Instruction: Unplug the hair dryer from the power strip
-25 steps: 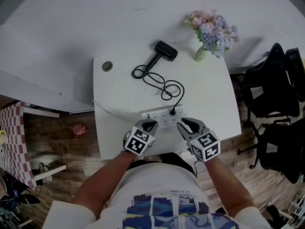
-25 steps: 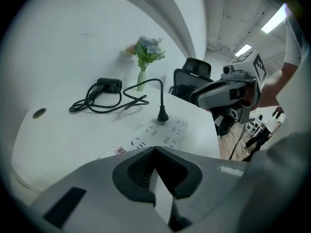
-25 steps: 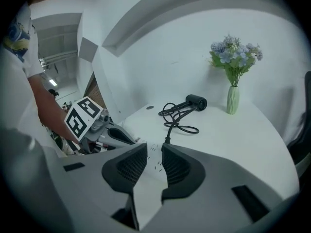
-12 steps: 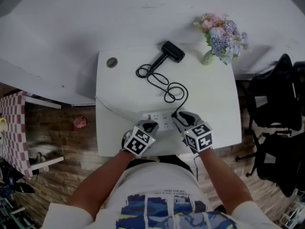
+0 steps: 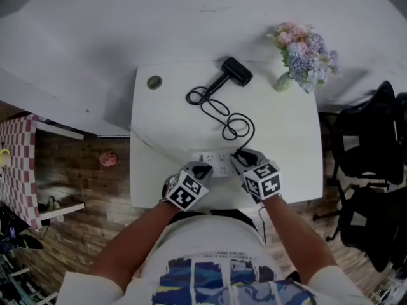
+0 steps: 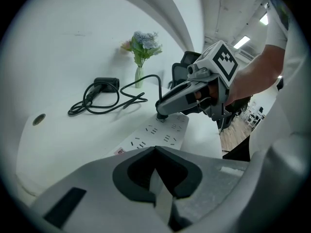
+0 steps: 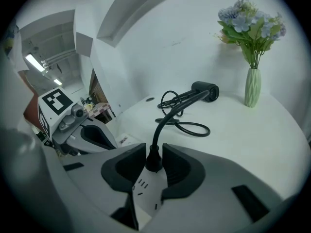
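A white power strip [image 5: 215, 164] lies near the front edge of the white table [image 5: 286, 145]. The hair dryer's black plug [image 7: 154, 163] stands in the strip's right end. Its cord [image 5: 222, 116] coils back to the black hair dryer [image 5: 237, 72] at the rear. My right gripper [image 7: 154, 152] straddles the plug. Its jaws are closing, the pads standing close on either side of the plug. My left gripper [image 6: 154, 149] is shut with nothing in it, its tips over the strip's left end [image 6: 146, 140].
A green vase of flowers [image 5: 304, 53] stands at the table's back right corner. A round cable hole [image 5: 154, 82] is at the back left. Black office chairs [image 5: 375, 170] stand to the right of the table. The strip's white lead [image 5: 152, 146] runs off left.
My right gripper has moved forward and left from beside the strip's end onto the plug. The left gripper has stayed where it was.
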The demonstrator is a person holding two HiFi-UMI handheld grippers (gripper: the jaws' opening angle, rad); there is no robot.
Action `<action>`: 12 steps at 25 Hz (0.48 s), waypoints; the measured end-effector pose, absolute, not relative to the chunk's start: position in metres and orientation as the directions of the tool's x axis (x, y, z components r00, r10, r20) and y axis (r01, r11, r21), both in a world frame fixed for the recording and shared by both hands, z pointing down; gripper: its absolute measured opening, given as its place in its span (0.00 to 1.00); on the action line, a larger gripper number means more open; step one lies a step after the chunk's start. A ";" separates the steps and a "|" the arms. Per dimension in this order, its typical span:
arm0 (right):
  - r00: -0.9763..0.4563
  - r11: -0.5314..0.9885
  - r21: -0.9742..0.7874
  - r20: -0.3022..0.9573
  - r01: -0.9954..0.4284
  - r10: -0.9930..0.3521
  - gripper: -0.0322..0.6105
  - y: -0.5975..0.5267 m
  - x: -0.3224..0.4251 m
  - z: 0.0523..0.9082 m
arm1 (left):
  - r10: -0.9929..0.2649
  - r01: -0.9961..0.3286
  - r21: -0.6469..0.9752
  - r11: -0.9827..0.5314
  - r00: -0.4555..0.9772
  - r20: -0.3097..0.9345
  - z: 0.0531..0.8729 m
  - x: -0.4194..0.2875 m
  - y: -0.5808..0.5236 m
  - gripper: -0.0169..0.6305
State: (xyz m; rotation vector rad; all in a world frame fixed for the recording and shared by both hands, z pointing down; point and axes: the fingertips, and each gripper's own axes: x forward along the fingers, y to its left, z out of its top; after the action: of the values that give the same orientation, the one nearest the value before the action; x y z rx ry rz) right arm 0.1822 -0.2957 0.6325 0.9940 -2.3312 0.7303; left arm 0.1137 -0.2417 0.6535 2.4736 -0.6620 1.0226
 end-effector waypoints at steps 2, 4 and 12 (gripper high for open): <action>-0.609 0.591 -0.276 0.624 -0.758 -0.489 0.19 -0.296 0.181 0.633 | -0.273 -0.553 0.169 -0.816 0.626 0.731 0.654 0.113 -0.241 0.03; -0.609 0.593 -0.275 0.624 -0.757 -0.489 0.19 -0.297 0.181 0.634 | -0.271 -0.550 0.171 -0.818 0.630 0.727 0.653 0.114 -0.241 0.03; -0.602 0.588 -0.266 0.624 -0.764 -0.498 0.15 -0.298 0.181 0.631 | -0.250 -0.524 0.171 -0.835 0.637 0.730 0.654 0.114 -0.243 0.03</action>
State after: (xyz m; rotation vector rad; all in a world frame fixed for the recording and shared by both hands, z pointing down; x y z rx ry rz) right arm 0.1813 -0.2982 0.6311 1.0041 -2.3268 0.7182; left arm 0.1141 -0.2426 0.6541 2.4919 -0.6153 1.0304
